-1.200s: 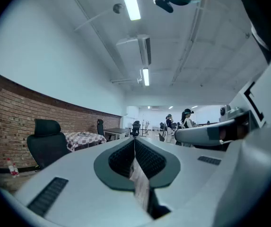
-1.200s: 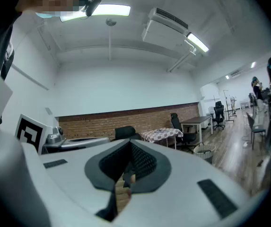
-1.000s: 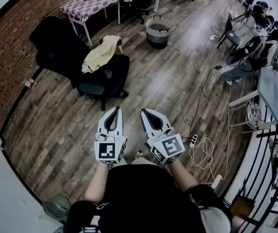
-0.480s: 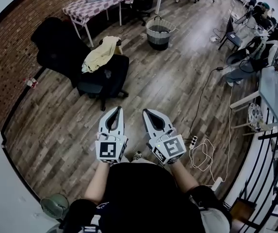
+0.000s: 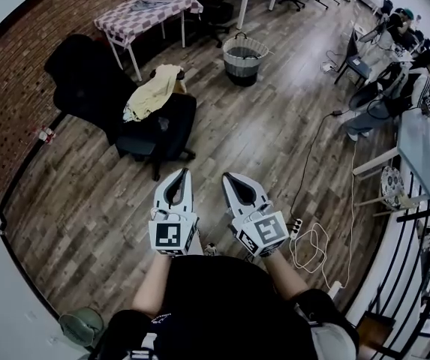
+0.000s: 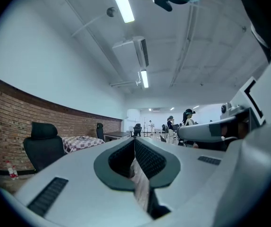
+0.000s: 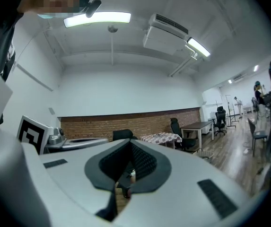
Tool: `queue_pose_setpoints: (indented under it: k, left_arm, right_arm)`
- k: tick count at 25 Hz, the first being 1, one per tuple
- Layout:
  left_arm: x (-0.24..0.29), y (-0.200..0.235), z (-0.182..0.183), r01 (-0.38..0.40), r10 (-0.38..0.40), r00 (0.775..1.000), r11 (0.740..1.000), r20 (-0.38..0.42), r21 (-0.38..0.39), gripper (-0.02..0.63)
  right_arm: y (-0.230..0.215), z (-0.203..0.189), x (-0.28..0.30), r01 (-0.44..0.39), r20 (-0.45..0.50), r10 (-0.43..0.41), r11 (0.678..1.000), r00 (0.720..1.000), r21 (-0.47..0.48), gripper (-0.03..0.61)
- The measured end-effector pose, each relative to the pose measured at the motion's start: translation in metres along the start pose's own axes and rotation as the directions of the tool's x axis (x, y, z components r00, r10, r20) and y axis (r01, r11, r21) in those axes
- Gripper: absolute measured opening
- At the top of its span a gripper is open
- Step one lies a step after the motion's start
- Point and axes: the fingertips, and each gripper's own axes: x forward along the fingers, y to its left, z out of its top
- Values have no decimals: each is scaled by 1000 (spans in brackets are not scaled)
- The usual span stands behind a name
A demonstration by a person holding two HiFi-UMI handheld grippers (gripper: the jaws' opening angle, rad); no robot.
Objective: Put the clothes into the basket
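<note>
A yellow garment (image 5: 152, 91) lies draped over a black office chair (image 5: 158, 126) ahead of me. The grey woven basket (image 5: 244, 55) stands on the wooden floor further back, to the right of the chair. My left gripper (image 5: 185, 171) and right gripper (image 5: 227, 176) are held side by side, level, well short of the chair. Both are shut with nothing between their jaws. In the left gripper view the left gripper (image 6: 135, 139) has its pads together, and in the right gripper view the right gripper (image 7: 128, 141) looks the same.
A table with a checkered cloth (image 5: 148, 10) stands at the back left beside a large black armchair (image 5: 83, 70). A power strip and white cables (image 5: 308, 242) lie on the floor at my right. Desks, chairs and seated people (image 5: 395, 43) fill the right side.
The person has moved a little forward toward the chair, carrying both grippers along. Both stay shut and side by side.
</note>
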Motion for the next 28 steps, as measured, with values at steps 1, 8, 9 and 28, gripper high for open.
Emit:
queue_pose_setpoints:
  k: [1, 8, 9, 28]
  left_arm:
    - [6, 3, -1, 1, -1, 1000, 1000, 5, 0, 14]
    - [61, 42, 0, 1, 0, 1000, 1000, 30, -23, 14]
    - [71, 49, 1, 2, -1, 999, 1000, 32, -28, 14]
    - [199, 155, -2, 66, -65, 998, 998, 22, -17, 14]
  right_arm:
    - [-3, 0, 6, 0, -1, 0, 1000, 1000, -6, 8]
    - [-24, 1, 67, -7, -9, 7, 1000, 1000, -24, 8]
    - [-28, 5, 77, -7, -8, 6, 1000, 1000, -31, 8]
    - [-78, 14, 238, 31, 2, -31, 999, 1000, -34, 8]
